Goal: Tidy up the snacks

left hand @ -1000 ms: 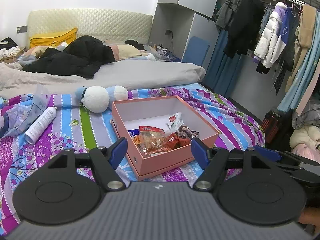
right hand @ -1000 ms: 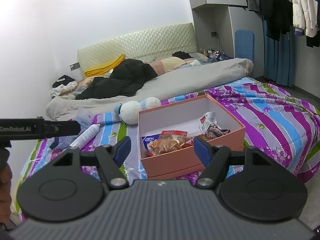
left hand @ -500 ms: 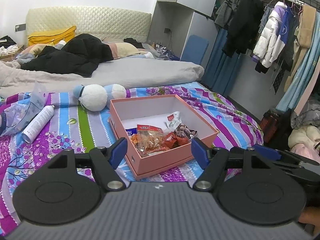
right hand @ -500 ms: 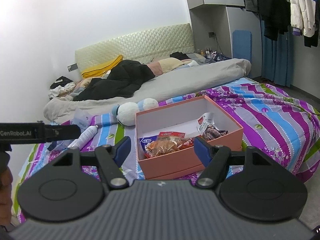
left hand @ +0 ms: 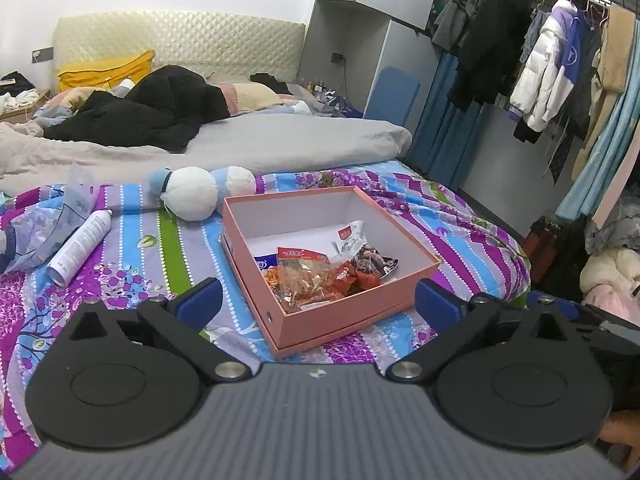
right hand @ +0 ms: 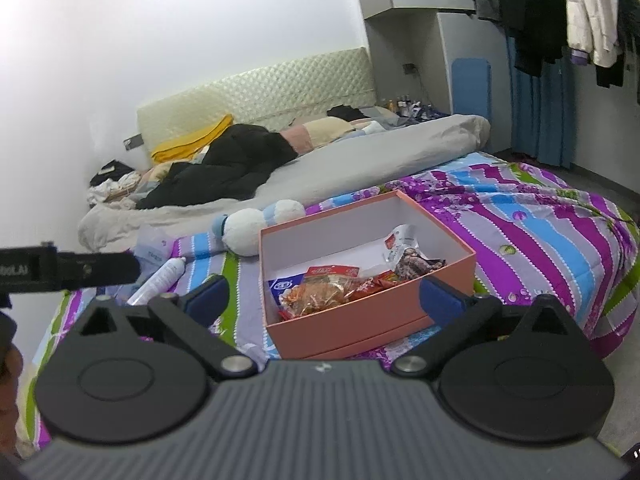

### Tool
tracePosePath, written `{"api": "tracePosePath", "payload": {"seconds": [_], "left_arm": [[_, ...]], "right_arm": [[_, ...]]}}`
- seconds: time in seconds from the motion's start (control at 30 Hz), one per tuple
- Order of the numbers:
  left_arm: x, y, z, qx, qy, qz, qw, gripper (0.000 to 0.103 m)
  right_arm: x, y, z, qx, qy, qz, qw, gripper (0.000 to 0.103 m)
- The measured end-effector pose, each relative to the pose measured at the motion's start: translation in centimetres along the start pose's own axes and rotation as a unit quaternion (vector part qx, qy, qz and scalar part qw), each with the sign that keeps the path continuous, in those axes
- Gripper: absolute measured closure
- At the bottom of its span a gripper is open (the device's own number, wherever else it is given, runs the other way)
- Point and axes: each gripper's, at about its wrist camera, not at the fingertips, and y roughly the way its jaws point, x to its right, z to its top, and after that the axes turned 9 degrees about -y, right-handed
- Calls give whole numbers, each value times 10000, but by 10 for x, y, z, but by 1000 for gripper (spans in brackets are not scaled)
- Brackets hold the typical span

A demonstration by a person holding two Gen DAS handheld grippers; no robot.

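Both grippers spread wide and empty before the box (left hand: 344,322).
The left gripper (left hand: 318,306) and right gripper (right hand: 322,300) hide its near wall; snack packets (left hand: 320,274) inside overlap, labels unreadable.

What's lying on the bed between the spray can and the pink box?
Only bare striped bedspread between the spray can and pink box, clearest in the left wrist view.

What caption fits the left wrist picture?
Open left hand-held gripper faces a pink box of snacks on the bed.
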Motion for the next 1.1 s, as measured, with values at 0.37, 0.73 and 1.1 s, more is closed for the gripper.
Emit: {"api": "tracePosePath", "payload": {"seconds": [0.37, 0.73, 1.1], "left_arm": [[0, 4, 0, -87, 5, 210, 9997, 0], [-4, 11, -2, -179, -35, 397, 9990, 0], [-2, 4, -2, -64, -32, 387, 9992, 0]], "right_arm": [[5, 1, -2, -51, 130, -79, 9999, 0], [7, 2, 0, -65, 172, 24, 9998, 0], [7, 3, -1, -72, 213, 59, 9997, 0]]}}
